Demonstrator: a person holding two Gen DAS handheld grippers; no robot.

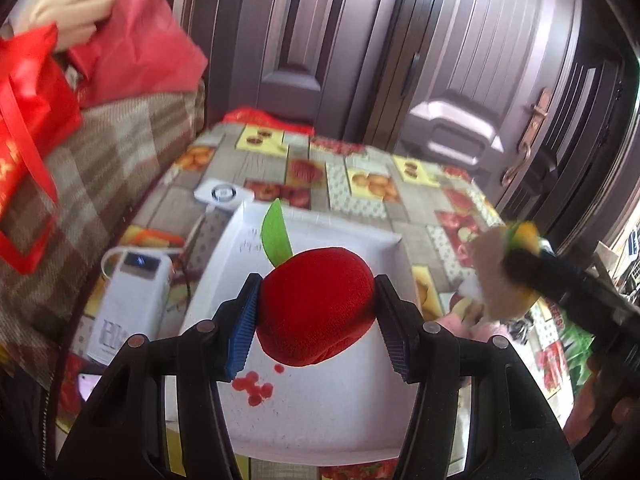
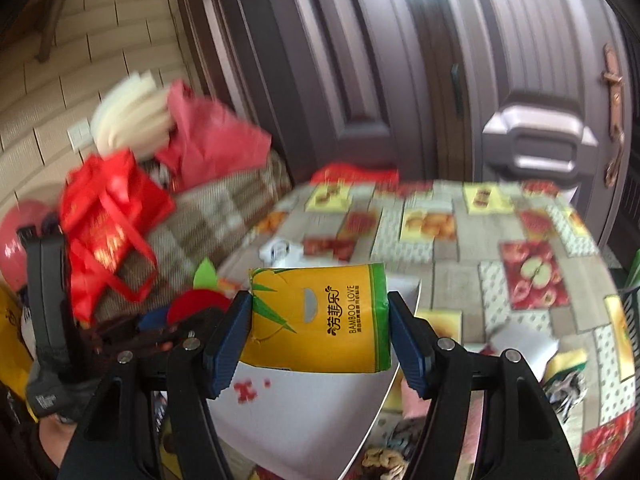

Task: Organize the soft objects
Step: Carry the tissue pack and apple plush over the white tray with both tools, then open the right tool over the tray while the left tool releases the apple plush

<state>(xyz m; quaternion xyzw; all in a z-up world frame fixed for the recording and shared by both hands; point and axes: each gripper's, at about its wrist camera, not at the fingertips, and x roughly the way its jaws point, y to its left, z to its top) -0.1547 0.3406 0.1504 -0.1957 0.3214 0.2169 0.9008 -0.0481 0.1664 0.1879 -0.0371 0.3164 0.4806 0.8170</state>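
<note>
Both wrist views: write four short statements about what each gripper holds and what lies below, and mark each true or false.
1. The left gripper is clamped on a red plush apple. True.
2. The right gripper is open with nothing in it. False: it grips a yellow tissue pack.
3. The plush apple has a green leaf. True.
4. A blue bowl lies under the grippers. False: a white tray lies there, on a fruit-patterned tablecloth.

Fruit-print tablecloth (image 1: 360,184), centre frame. White power bank (image 1: 132,300), lower left; red gift bag (image 1: 28,120), left edge. Dark panelled door (image 1: 440,60) across the top.
</note>
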